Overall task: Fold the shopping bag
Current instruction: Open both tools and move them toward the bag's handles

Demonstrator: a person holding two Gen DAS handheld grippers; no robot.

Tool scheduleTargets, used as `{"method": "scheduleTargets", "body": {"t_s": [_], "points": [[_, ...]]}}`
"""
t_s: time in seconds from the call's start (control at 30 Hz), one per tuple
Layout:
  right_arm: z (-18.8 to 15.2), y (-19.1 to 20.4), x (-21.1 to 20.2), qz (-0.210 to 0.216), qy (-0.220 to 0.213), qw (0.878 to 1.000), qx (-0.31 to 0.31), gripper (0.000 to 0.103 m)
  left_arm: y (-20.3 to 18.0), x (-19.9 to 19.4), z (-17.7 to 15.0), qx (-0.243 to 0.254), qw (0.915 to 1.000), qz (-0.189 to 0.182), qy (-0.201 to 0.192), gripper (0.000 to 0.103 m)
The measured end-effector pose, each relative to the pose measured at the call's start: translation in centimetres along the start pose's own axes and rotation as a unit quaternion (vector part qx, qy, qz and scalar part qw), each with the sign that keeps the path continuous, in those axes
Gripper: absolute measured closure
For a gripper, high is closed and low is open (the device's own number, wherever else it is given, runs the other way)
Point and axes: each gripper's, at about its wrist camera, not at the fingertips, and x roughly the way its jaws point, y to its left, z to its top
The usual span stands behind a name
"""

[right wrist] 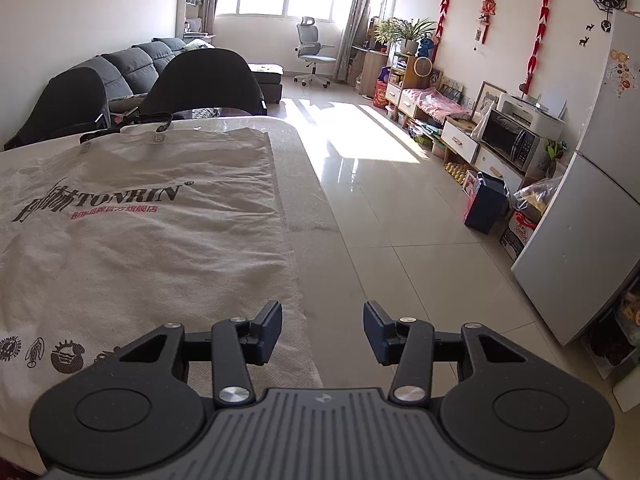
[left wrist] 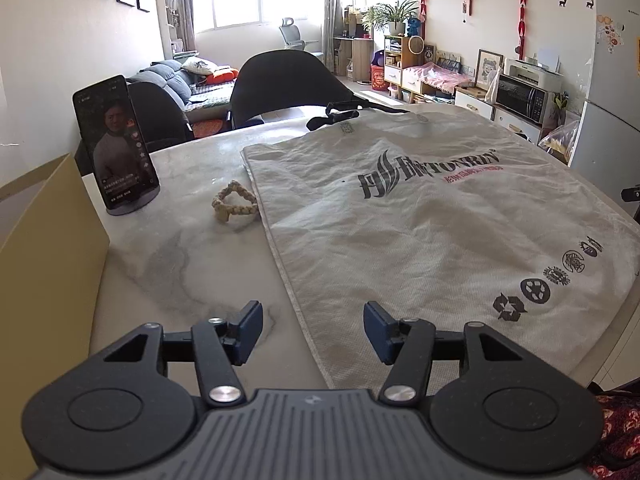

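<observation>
A white woven shopping bag (left wrist: 420,216) with dark lettering lies flat on the marble table (left wrist: 168,264), its black handles (left wrist: 340,114) at the far end. My left gripper (left wrist: 313,330) hovers open above the bag's near left corner, with nothing between its fingers. In the right wrist view the same bag (right wrist: 132,240) spreads to the left, and my right gripper (right wrist: 322,332) stands open above its near right corner and the table's edge. Neither gripper holds the bag.
A phone on a stand (left wrist: 116,148) and a braided rope ring (left wrist: 234,208) sit left of the bag. A cardboard box (left wrist: 44,264) stands at the left edge. Two black chairs (left wrist: 288,84) are behind the table. Tiled floor (right wrist: 400,216) drops off right.
</observation>
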Motion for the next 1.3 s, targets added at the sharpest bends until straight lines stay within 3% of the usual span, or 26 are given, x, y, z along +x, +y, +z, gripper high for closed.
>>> {"method": "scheduleTargets", "body": {"t_s": [0.37,0.9,1.1,1.3], "points": [[5.2,3.8,0.5,0.043,-0.036,0.997,-0.045,0.041,-5.1,0.1,5.7,0.067,0.9967,-0.025,-0.040,0.038],[11.3,8.4,3.0,0.099,-0.056,0.990,-0.086,0.035,-9.9,4.4,12.8,0.104,0.9920,-0.060,-0.039,0.037],[13.4,10.3,5.2,0.129,-0.052,0.987,-0.084,0.034,-11.2,7.3,15.3,0.094,0.9919,-0.081,-0.029,0.037],[14.4,11.7,7.7,0.147,-0.038,0.985,-0.080,0.032,-11.5,10.5,16.9,0.070,0.9948,-0.072,-0.015,0.037]]}}
